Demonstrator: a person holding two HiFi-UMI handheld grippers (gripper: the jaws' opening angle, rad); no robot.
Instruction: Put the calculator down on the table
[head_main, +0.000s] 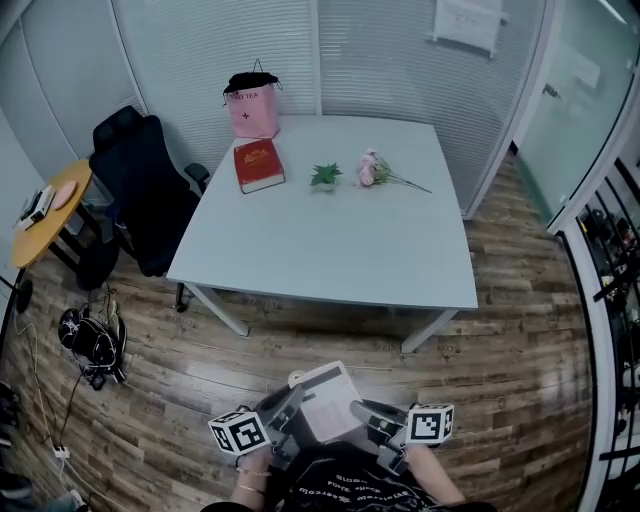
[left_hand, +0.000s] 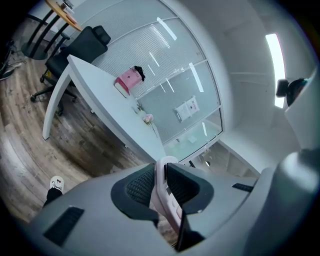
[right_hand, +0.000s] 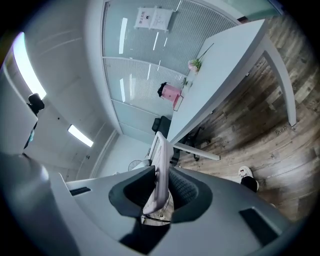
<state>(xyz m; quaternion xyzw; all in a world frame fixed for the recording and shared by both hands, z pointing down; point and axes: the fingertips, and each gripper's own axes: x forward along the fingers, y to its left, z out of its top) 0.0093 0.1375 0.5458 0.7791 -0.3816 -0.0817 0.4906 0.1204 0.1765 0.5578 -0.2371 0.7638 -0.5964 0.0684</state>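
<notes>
Calculator (head_main: 328, 400): pale slab at bottom centre of the head view. It is held off the wooden floor (head_main: 200, 370) between both grippers, well short of the table (head_main: 330, 260) and not yet on it.

Upper left: round yellow table (head_main: 48, 215) with small items on it. Just right of that is a black chair (head_main: 145, 190), at the table's left edge. Lower left: dark gear and cables (head_main: 90, 342) on the floor.

Left gripper (head_main: 285, 408): at the calculator's left edge, marker cube toward the frame's left. The left gripper view shows the jaws drawn close, ribbed pads pressed on the thin edge from both sides. A firm pinch.

Table, centre of frame: white, square. Along its far side, left to right, are a pink bag (head_main: 252, 108), a red book (head_main: 258, 165), a small plant (head_main: 325, 177) and pink flowers (head_main: 375, 170). The near half is bare.

Right gripper (head_main: 365, 412): on the calculator's right edge, cube toward the frame's right. The right gripper view shows narrow jaws with both pads tight on the slab, which stands edge-on and sticks out past the tips.
</notes>
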